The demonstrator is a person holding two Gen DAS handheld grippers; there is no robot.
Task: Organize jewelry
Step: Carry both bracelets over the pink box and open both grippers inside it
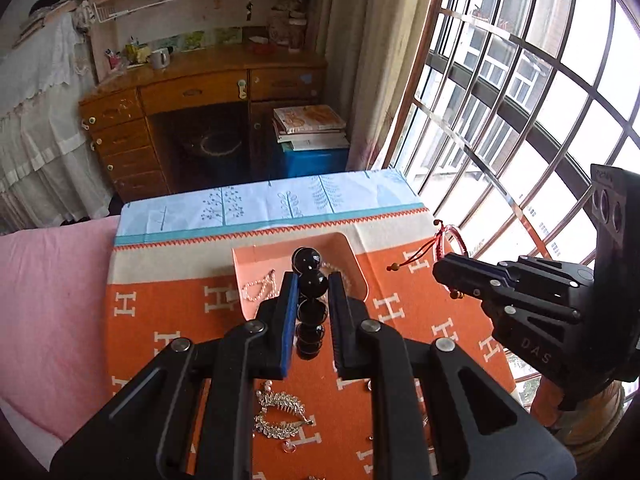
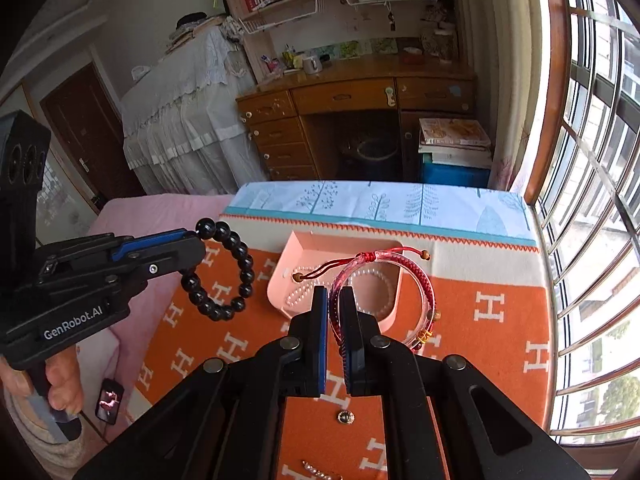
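My left gripper (image 1: 313, 285) is shut on a black bead bracelet (image 1: 310, 304), held in the air above the orange cloth; it also shows in the right wrist view (image 2: 224, 270), left of the tray. My right gripper (image 2: 334, 298) is shut on red and clear bracelets (image 2: 404, 292) with red cords, held above a pink tray (image 2: 396, 312). The tray (image 1: 256, 258) holds pearl strands (image 1: 260, 288). In the left wrist view the right gripper (image 1: 440, 268) is at the right, with the red bracelets (image 1: 452, 240) in it.
An orange cloth with white H marks (image 2: 480, 320) covers the table. On it lie a silver leaf ornament (image 1: 280, 416), a small round piece (image 2: 345, 417) and a thin clip (image 2: 316, 470). A pink bed (image 1: 48, 300) is at the left, a barred window (image 2: 592, 200) at the right.
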